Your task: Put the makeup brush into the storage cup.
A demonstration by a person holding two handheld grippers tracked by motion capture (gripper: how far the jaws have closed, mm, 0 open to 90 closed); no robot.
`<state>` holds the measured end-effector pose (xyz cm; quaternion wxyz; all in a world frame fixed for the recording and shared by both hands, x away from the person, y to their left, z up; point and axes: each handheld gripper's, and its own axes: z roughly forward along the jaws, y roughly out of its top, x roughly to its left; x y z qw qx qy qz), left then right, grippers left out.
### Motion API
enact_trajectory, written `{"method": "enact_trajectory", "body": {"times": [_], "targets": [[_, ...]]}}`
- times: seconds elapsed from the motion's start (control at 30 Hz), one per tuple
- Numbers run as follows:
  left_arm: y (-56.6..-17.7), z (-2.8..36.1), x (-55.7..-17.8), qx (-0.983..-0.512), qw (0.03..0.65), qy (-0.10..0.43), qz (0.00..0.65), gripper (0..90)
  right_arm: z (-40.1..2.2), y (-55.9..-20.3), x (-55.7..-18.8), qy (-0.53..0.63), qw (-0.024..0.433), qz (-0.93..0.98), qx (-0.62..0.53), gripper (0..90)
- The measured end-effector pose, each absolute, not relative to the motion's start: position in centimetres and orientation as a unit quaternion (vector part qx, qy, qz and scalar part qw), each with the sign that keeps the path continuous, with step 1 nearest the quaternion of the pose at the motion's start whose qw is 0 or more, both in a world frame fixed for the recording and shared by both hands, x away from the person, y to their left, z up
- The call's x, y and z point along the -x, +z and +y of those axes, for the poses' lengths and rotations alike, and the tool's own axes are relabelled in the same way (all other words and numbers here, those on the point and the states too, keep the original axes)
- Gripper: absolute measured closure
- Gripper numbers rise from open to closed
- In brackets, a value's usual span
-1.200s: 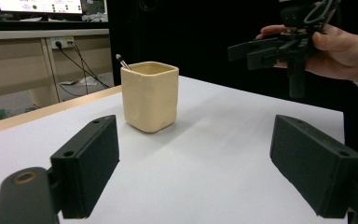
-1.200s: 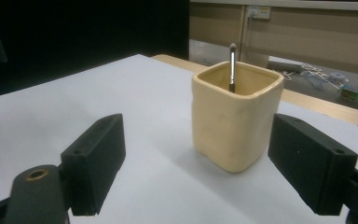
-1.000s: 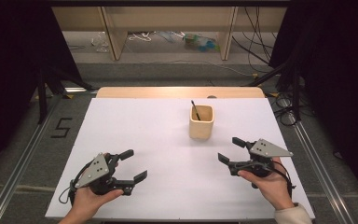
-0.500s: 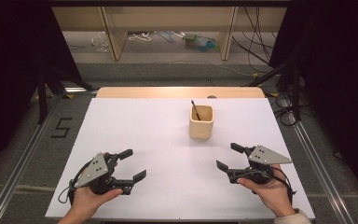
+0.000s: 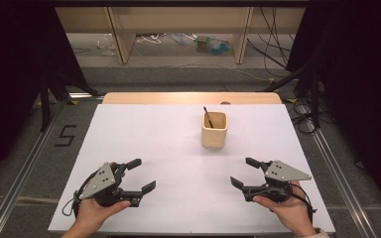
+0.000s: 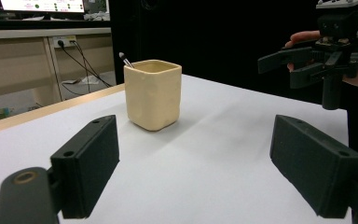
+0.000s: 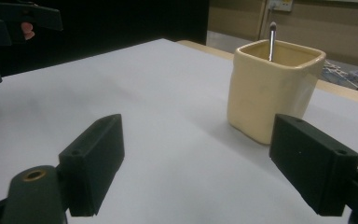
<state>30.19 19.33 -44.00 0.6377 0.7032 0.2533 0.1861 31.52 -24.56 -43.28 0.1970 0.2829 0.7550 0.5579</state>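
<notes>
— That cream square cup (image 5: 214,129) sits toward the far middle of the white table (image 5: 144,139), with a thin dark brush (image 5: 208,117) standing inside, leaning on the rim. Nobody's touching it.

— What moved just now?

— Both hands have slid back toward the near edge over the last second. The left tool (image 5: 141,175) and the right tool (image 5: 242,172) are well apart from the cup, jaws spread wide, nothing between them.

— So no grab yet?

— I'd say they're settling into a start pose; the reach for the cup or brush hasn't begun.

— Can you see what the brush is exactly?

— Not really. Most of it is down inside the cup; only the top end pokes out (image 7: 271,39). Whether anything else is in there, I can't tell. The person's forearms are cut off at the bottom.
</notes>
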Motion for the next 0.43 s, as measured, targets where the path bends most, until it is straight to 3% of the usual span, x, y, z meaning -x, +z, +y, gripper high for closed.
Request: {"method": "enact_trajectory", "body": {"times": [0.43], "targets": [[-44.04,19.25,-30.28,-0.701,0.639,0.184,0.256,15.5,-24.7,-43.43,-31.58,0.55,0.198,0.759,-0.288,18.8]]}}
